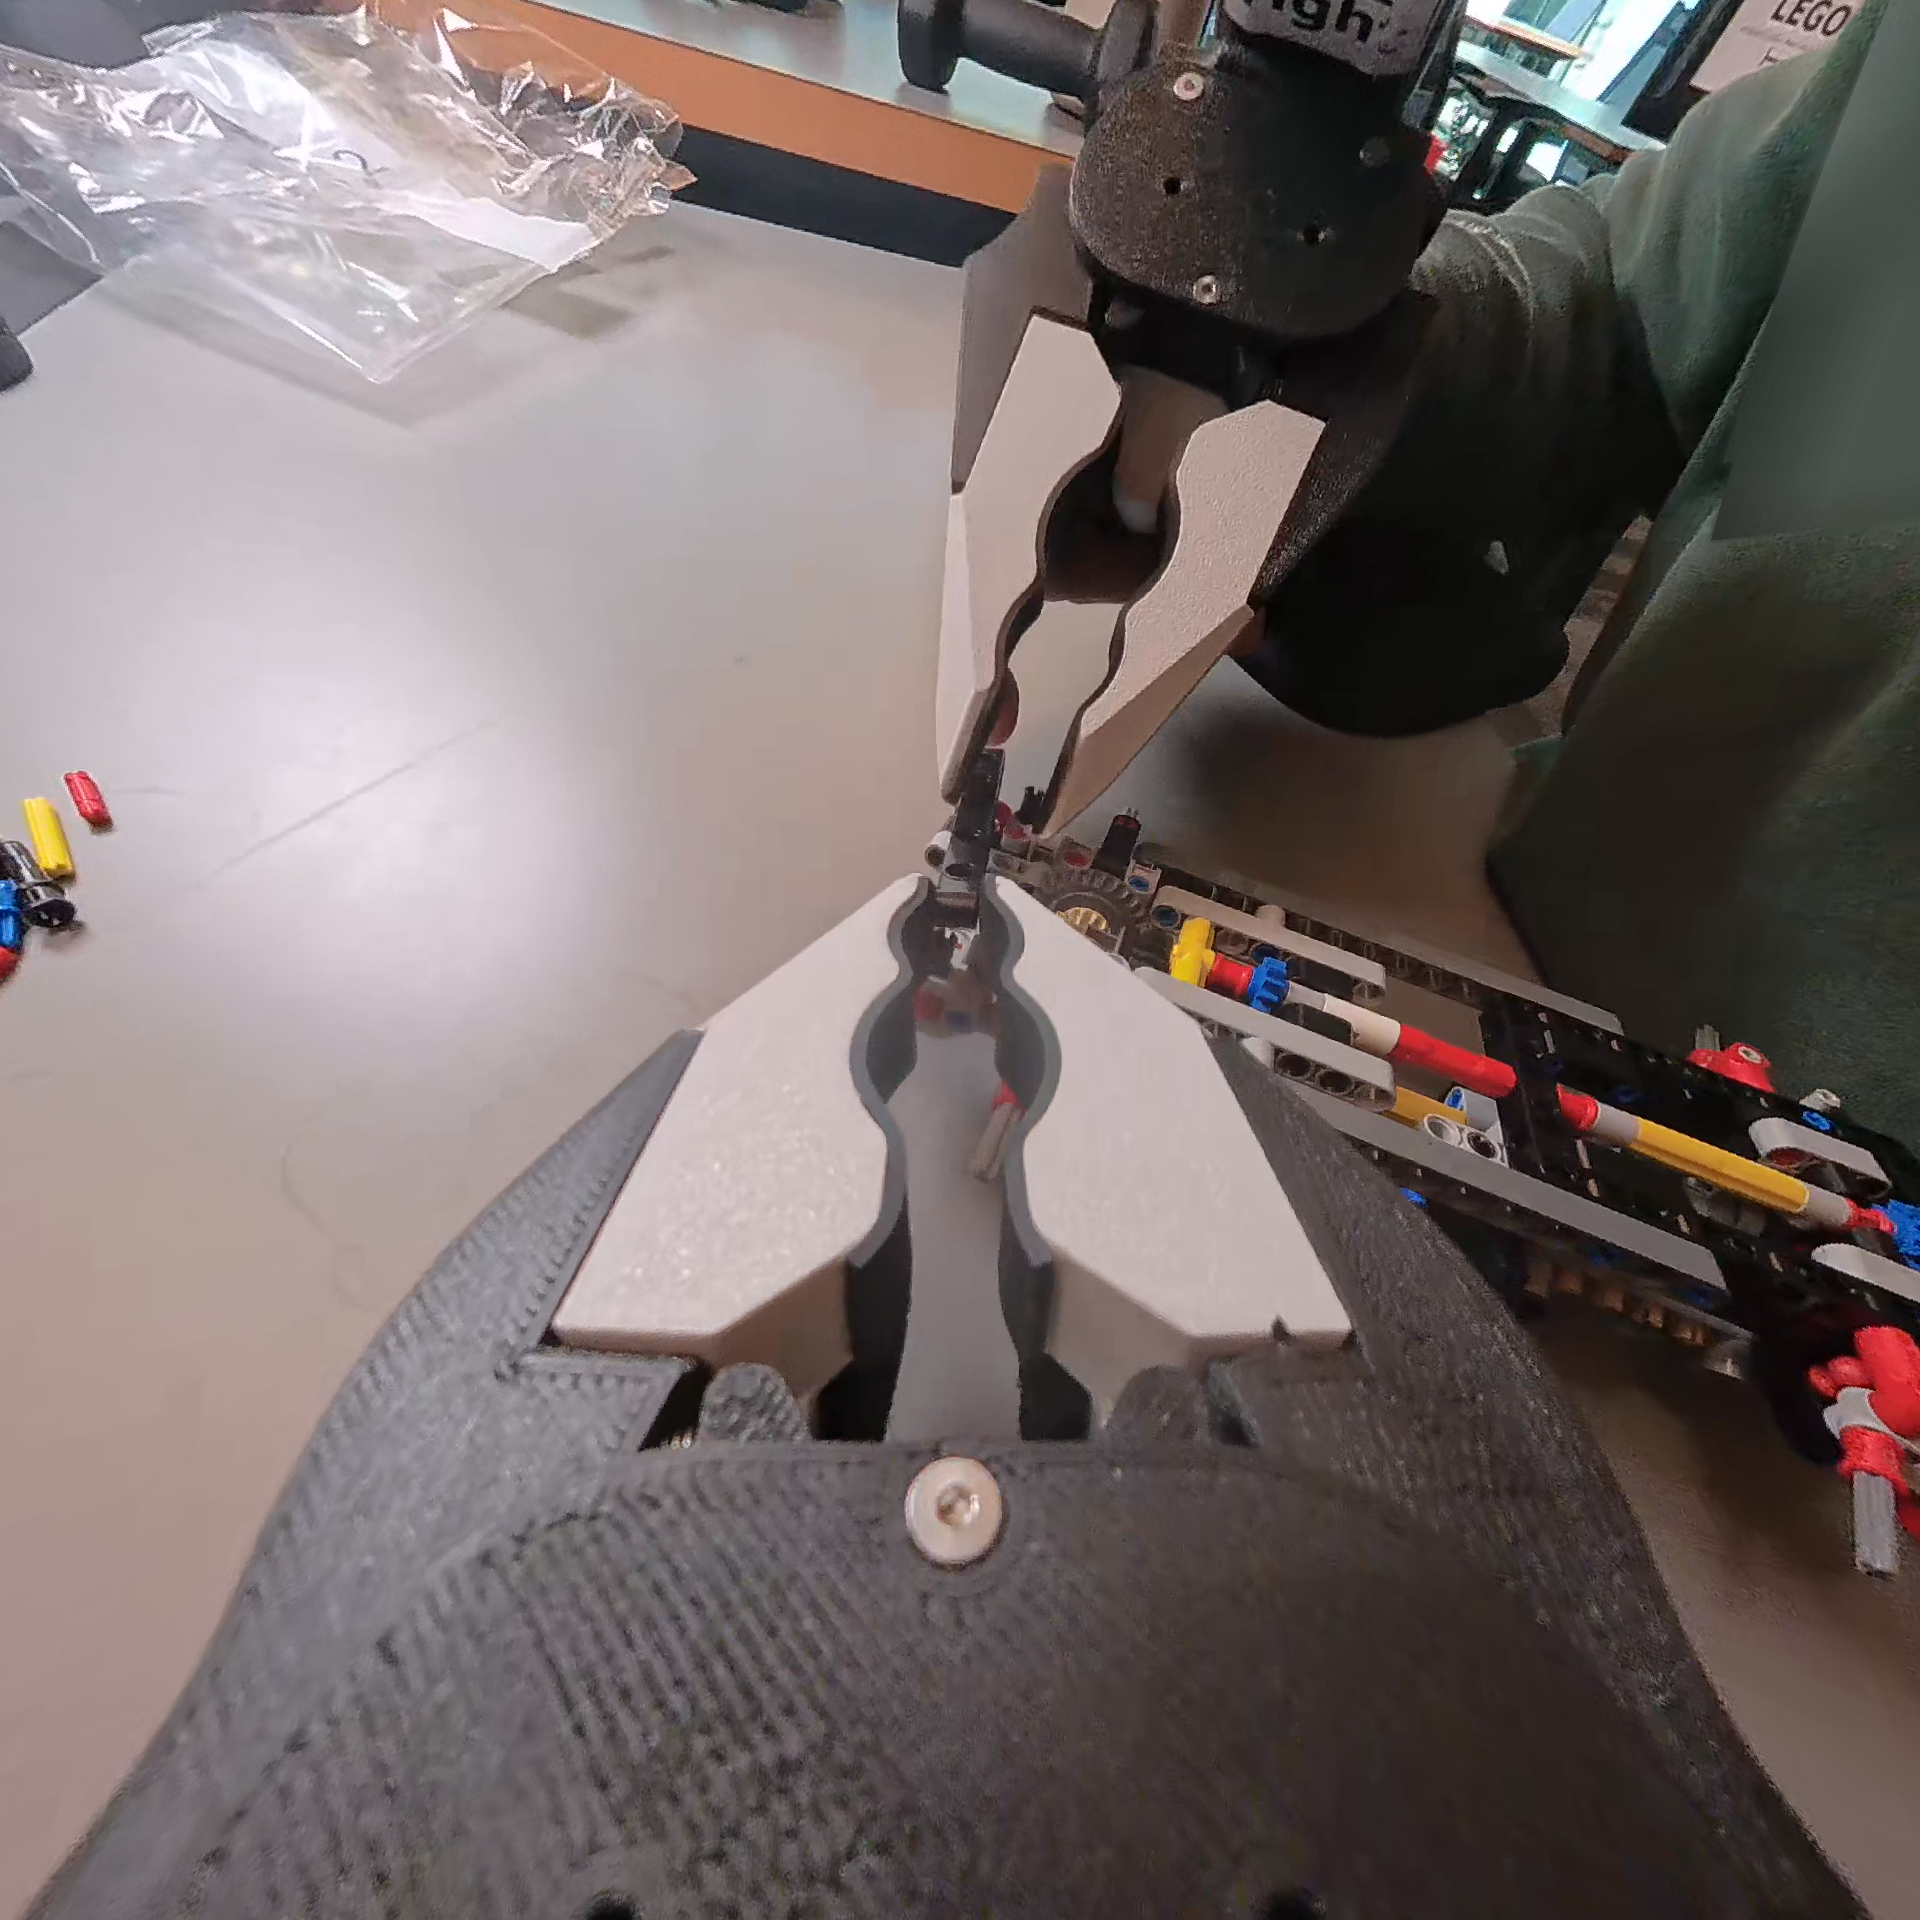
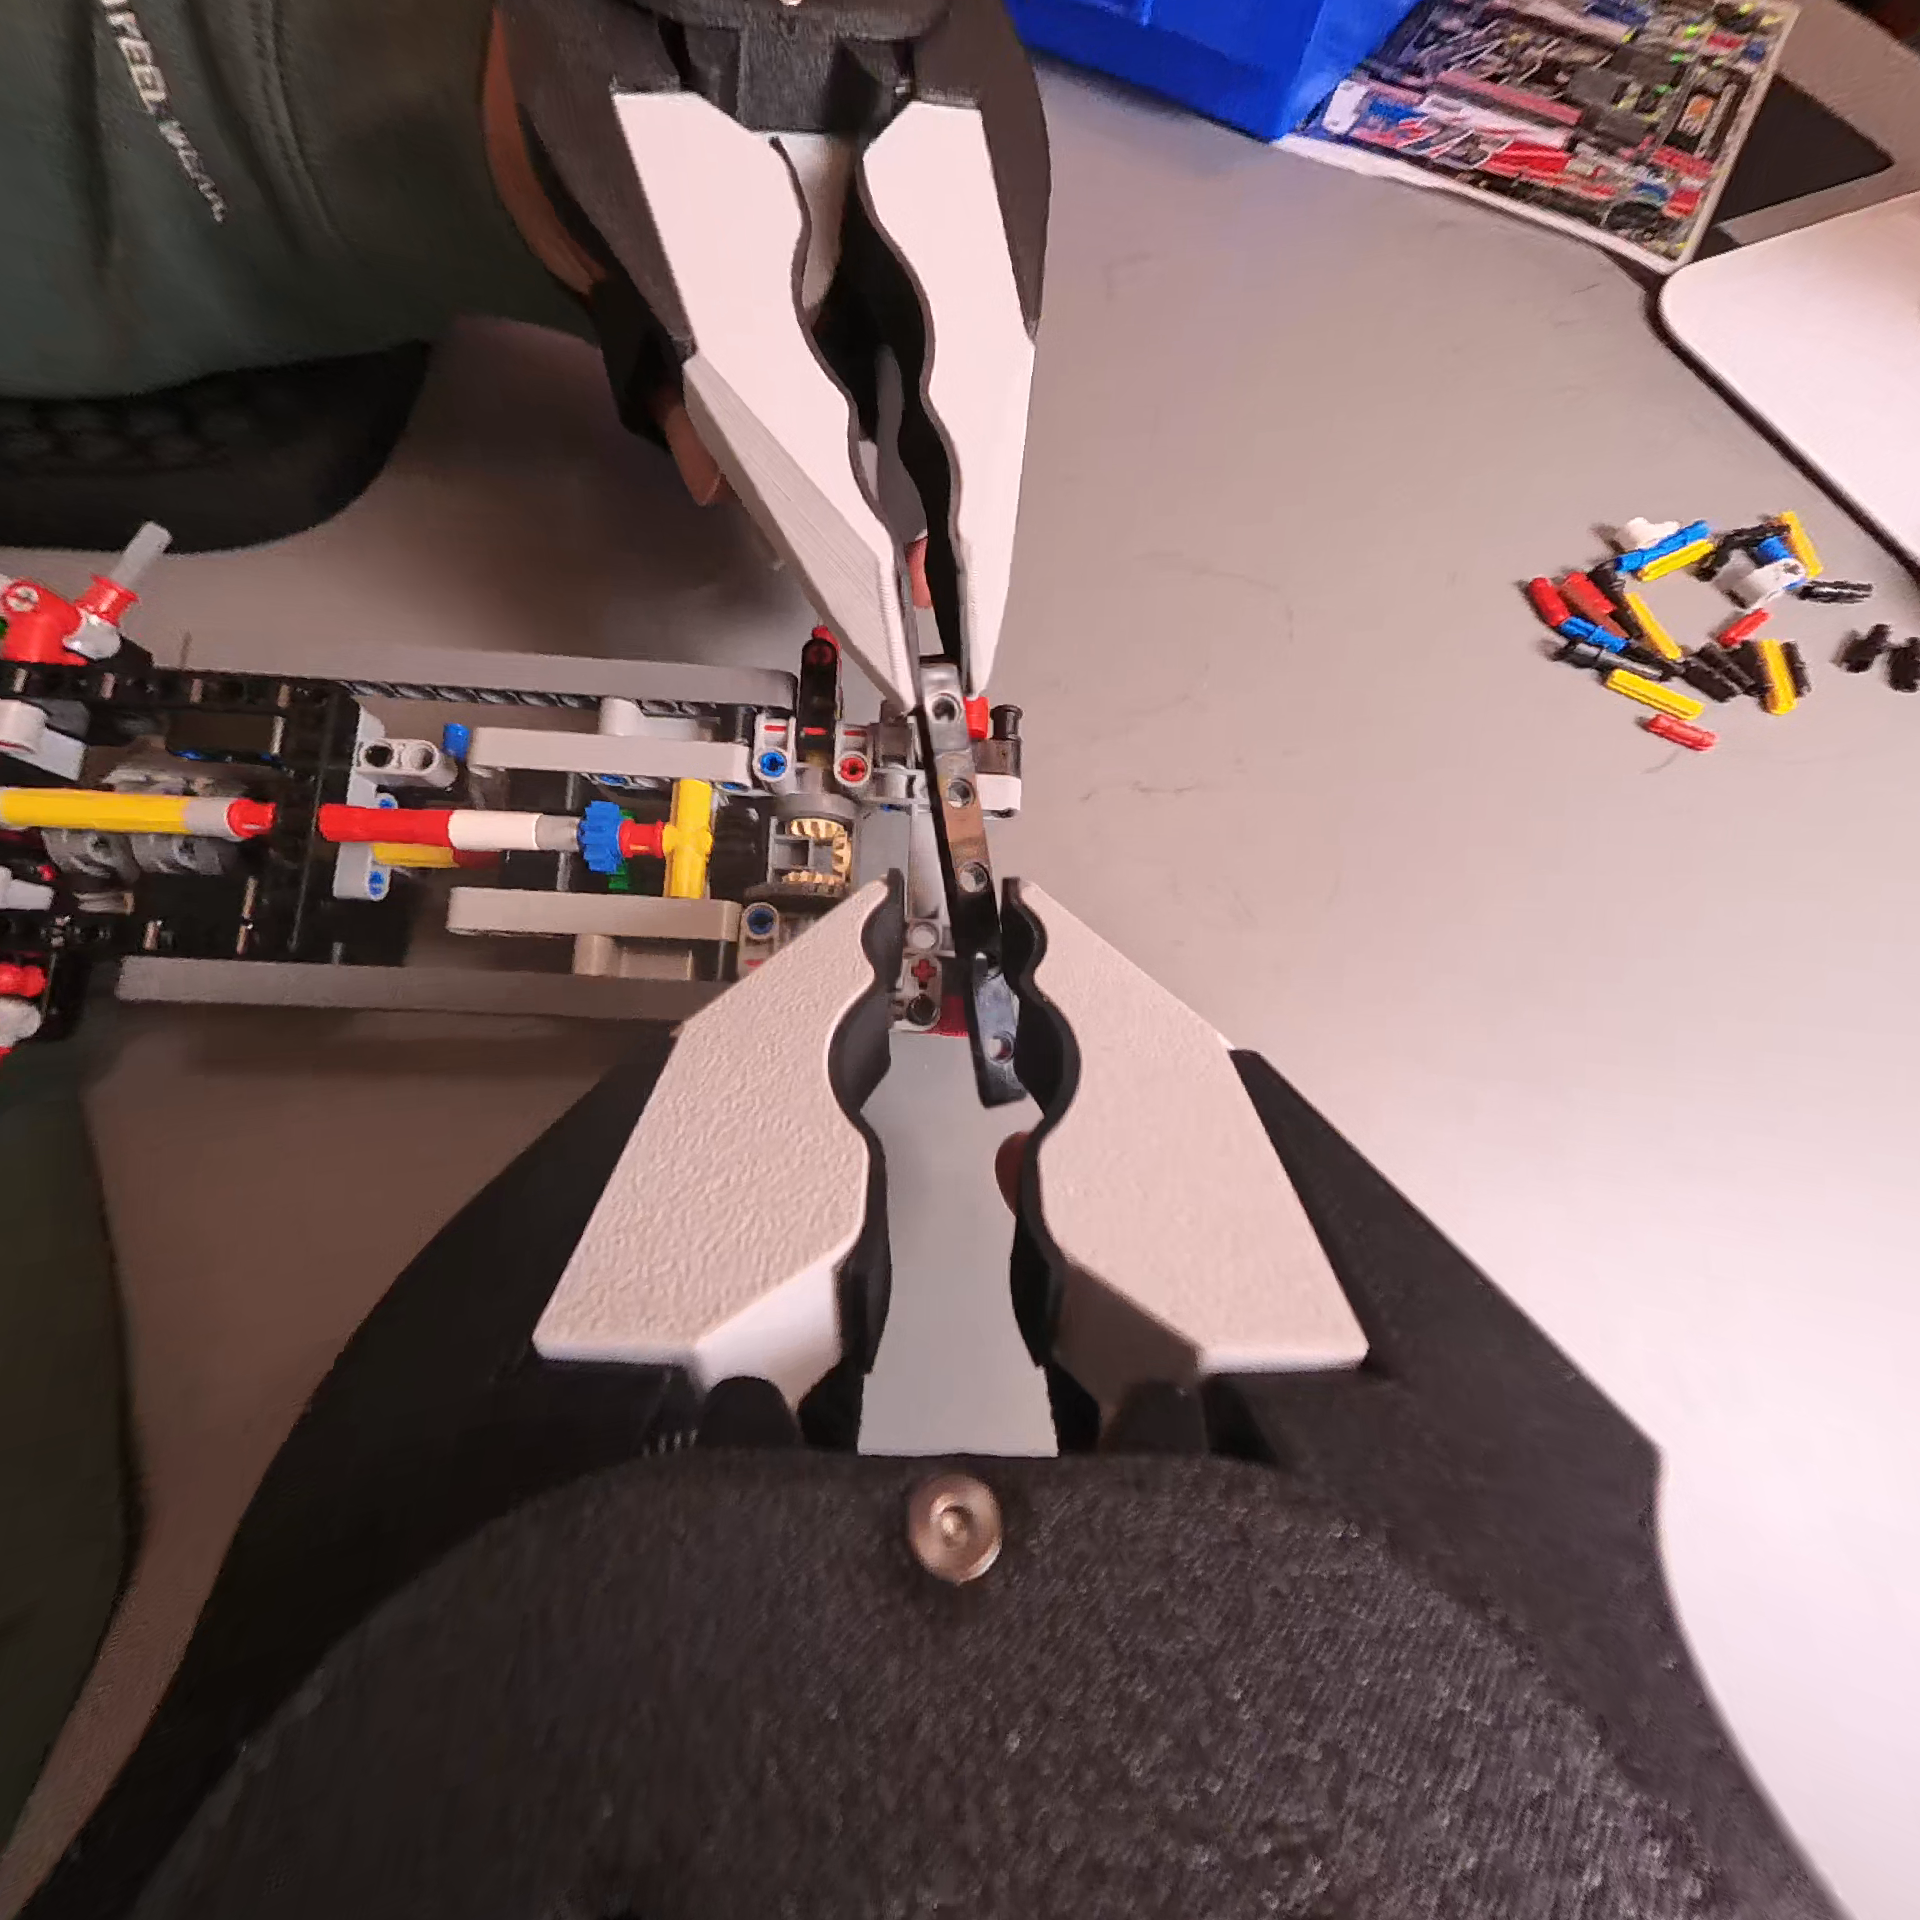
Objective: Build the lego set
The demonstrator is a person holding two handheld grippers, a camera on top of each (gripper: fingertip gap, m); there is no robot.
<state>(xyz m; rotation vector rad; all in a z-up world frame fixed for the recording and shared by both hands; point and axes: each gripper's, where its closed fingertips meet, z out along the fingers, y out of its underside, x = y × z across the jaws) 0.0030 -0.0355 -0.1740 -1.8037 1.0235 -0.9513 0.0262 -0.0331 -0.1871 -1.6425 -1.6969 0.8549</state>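
left wrist view: the left gripper [image 1: 956, 904] is pinched on the end of the lego chassis [image 1: 1455, 1060] lying on the grey table [image 1: 520, 623]; the right gripper [image 1: 1003, 800] meets it from above, loose pins [image 1: 47, 852] far left

right wrist view: the right gripper [image 2: 951, 894] is narrowed around a black beam [image 2: 966, 831] at the chassis end, grip unclear; the left gripper [image 2: 930, 665] is clamped on the beam's top

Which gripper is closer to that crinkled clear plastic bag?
The right gripper, probably. The plastic bag lies farther off on its side of the table; the left gripper faces it from the opposite side, both meeting at the black beam.
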